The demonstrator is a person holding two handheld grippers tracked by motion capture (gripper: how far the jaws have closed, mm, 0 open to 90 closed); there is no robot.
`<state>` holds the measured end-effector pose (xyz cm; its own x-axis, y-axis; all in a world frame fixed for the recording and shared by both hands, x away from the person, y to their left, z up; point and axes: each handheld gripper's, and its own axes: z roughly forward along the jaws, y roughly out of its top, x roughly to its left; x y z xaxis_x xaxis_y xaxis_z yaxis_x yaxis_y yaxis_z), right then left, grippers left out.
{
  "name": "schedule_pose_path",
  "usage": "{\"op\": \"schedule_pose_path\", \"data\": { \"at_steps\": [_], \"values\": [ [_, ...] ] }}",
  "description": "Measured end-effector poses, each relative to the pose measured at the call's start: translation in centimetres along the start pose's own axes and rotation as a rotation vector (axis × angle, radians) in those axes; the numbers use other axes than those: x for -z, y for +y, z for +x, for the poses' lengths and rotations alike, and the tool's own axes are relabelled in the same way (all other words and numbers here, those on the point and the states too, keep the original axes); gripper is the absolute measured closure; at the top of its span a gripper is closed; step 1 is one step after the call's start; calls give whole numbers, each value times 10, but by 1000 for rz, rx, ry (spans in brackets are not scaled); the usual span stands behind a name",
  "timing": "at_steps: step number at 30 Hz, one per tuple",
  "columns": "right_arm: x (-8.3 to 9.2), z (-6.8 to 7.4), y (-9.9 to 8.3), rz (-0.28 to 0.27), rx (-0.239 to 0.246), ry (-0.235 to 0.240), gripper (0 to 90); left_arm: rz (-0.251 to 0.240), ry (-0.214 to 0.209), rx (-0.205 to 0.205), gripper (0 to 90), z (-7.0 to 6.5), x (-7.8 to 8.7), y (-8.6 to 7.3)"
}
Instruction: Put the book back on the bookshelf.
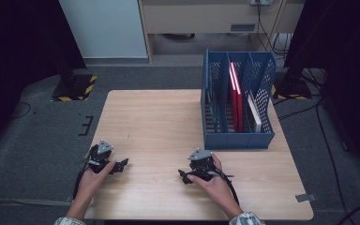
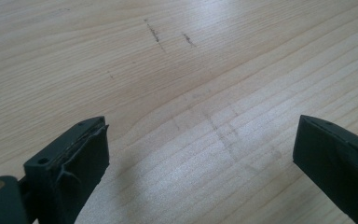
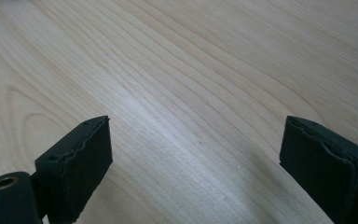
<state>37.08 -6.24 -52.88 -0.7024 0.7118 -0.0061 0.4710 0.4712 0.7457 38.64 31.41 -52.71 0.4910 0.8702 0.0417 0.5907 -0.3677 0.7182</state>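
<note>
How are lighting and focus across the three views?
High view: table evenly lit, surroundings dark, red book glares along its top edge. Left gripper view: wood grain sharp, soft shadow beside the left gripper. Right gripper view: pale sheen on the wood between the open jaws of the right gripper; near jaws slightly soft.

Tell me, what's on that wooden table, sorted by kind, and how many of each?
Blue file rack: 1
Red books in its middle slot: 2
White book in its right slot: 1
Dark book in its left slot: 1
Hand-held grippers, left gripper and right gripper, both open: 2
Total: 7
</note>
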Motion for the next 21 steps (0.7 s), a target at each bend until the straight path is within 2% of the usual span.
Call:
{"op": "schedule_pose_path", "data": {
  "at_steps": [7,11,14,21],
  "values": [
    [-8,-1,-4,48,-18,-25,81,39,7,-15,27,-2,-7,-2],
    [-9,-1,-6,39,-36,-23,76,37,-4,1,11,0,-9,-2],
    [-8,-1,-6,41,-38,-22,76,28,-17,32,0,1,-10,-4],
    [-8,-1,-6,41,-41,-22,75,29,-14,35,0,1,-10,-4]
  ]
}}
